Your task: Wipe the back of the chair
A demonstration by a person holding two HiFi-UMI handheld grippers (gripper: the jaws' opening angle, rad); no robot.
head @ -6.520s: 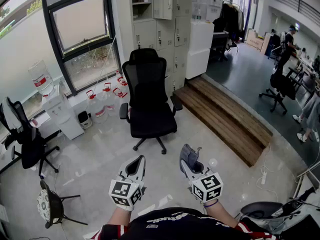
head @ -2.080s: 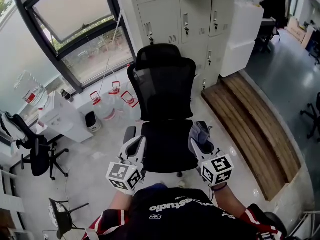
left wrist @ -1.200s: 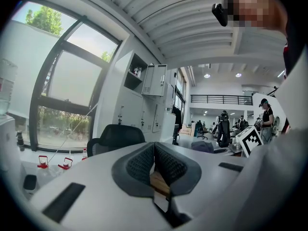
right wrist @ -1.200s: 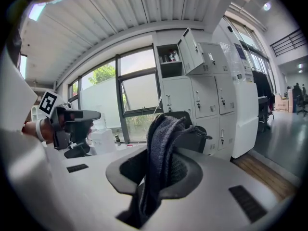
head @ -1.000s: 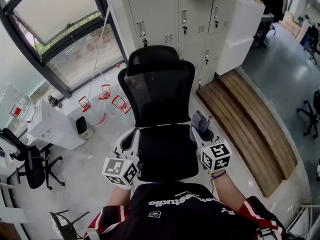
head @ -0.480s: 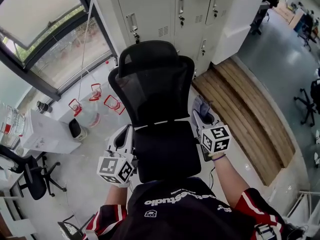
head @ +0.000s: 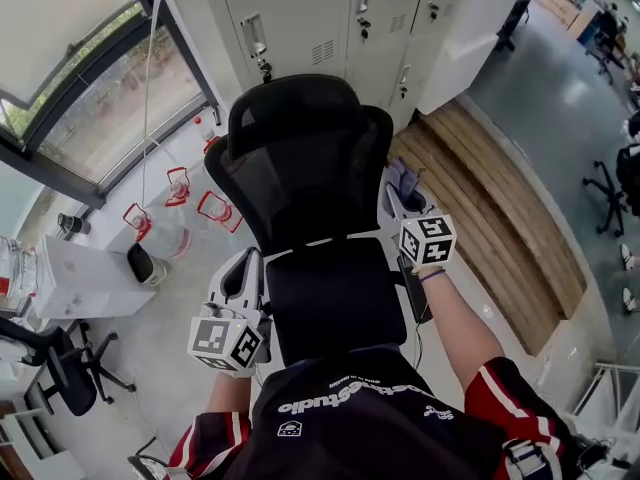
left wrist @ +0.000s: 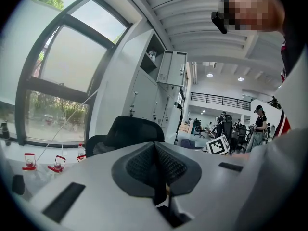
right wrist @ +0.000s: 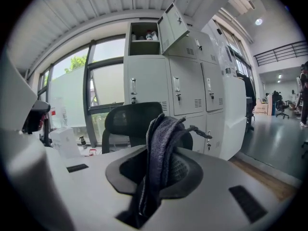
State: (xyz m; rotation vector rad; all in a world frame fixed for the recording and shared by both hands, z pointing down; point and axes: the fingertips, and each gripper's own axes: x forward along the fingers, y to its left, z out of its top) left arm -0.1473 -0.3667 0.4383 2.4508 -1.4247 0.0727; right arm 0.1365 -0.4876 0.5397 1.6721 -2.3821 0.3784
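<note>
Since half a second ago, we log our right gripper as advanced, now alongside the right edge of the chair's backrest; our left gripper remains low.

Left gripper: jaws pressed together, nothing between them; sits just left of the seat.

Right gripper: jaws clenched on a dark grey-blue terry cloth, whose folds stand above the tips.

Black mesh office chair: between the two grippers, backrest upright ahead of them; the cloth is just beside its right edge, and we cannot tell whether they touch.

Beyond the right gripper: pale grey metal lockers. To its right: wooden plank step.
</note>
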